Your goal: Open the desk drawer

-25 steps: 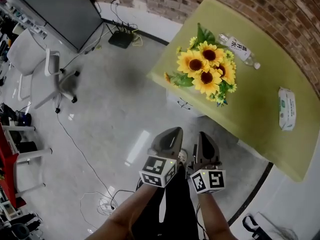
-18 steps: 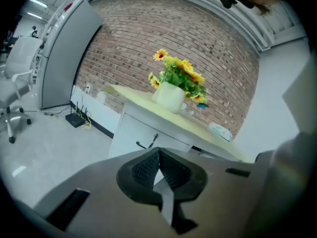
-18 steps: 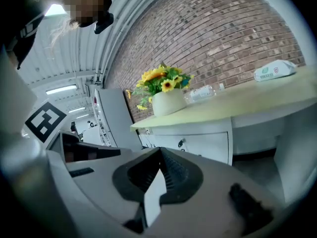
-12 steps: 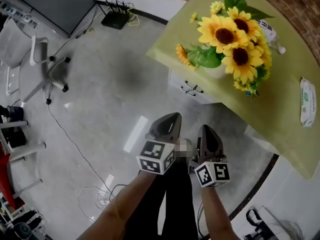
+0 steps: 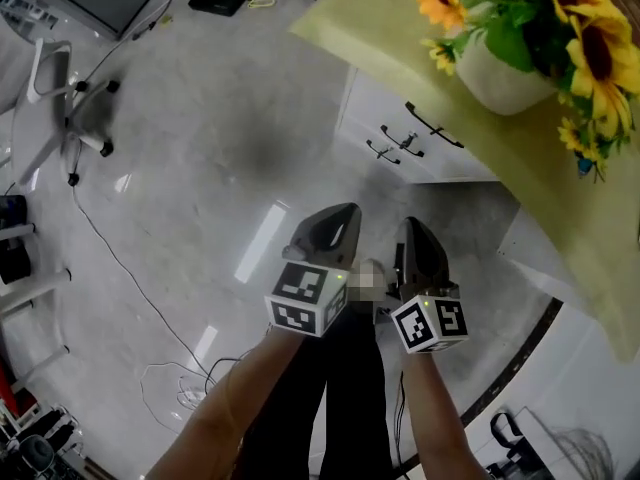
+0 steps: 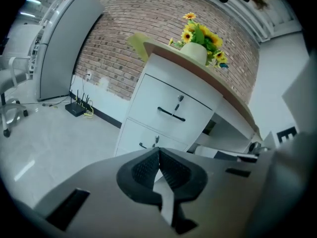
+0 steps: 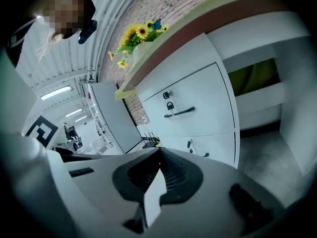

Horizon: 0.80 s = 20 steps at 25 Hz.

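The grey floor (image 5: 200,168) fills most of your head view, and the tabletop (image 5: 400,38) under its yellow-green cover crosses the upper right. The white drawer unit (image 5: 390,128) stands under the tabletop's near corner, well ahead of both tools. Its front faces out over the floor toward you.

The upper drawer (image 6: 173,103) and lower drawer (image 6: 143,135) are stacked, both flush and closed. Each front is wider than it is tall, and the black bar handle (image 6: 171,113) lies level along that width.

Your forearms come in side by side from the bottom edge. The left hand-held gripper (image 5: 345,211) and right hand-held gripper (image 5: 410,226) are close together, nearly parallel, and aimed forward and slightly down at the unit. Neither touches it.

Both hand-held grippers have their jaws closed together with nothing between them, as seen at the left (image 6: 158,150) and the right (image 7: 159,157).

From above, the drawer fronts are foreshortened under the tabletop's overhang. The left gripper view shows both fronts squarely, with a small lock above each handle. The right gripper view is tilted and shows the open space beside the unit. A pot of sunflowers (image 5: 560,28) sits above the drawers, and an office chair (image 5: 60,98) stands far left.
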{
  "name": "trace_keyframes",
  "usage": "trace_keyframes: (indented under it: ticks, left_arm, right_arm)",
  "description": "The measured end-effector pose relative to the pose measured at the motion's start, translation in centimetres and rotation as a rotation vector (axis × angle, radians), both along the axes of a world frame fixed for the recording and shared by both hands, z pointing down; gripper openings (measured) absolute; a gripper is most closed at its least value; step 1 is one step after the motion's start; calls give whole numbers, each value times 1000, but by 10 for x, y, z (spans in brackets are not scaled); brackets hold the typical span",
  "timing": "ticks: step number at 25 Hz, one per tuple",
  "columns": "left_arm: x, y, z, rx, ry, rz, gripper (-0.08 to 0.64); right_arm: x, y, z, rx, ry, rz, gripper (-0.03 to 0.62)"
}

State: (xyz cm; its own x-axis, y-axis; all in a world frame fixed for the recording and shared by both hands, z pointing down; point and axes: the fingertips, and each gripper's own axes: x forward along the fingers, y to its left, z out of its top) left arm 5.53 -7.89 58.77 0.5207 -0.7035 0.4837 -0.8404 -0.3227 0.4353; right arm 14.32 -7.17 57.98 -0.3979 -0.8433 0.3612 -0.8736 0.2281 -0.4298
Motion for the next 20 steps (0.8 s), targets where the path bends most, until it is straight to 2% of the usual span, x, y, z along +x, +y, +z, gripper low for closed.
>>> trace_keyframes:
  ticks: [5, 10, 15, 17, 20]
  left_arm:
    - [-4, -2, 45, -9, 5, 0, 9]
    - [-10, -2, 76, 36, -12, 13, 9]
    - [-10, 5, 117, 22, -15, 1, 9]
    - [-9, 6, 132, 7, 3, -6, 9]
    - [-4, 4, 151, -20, 75, -40, 9]
  right_arm:
    - [-6, -4, 49, -41, -200, 25, 8]
    - [0, -9, 104, -91, -245, 65, 8]
    - [10, -16, 156, -122, -277, 83, 8]
    - [8, -21, 170, -131, -316, 76, 8]
    - [6, -26, 189, -148, -373, 55, 8]
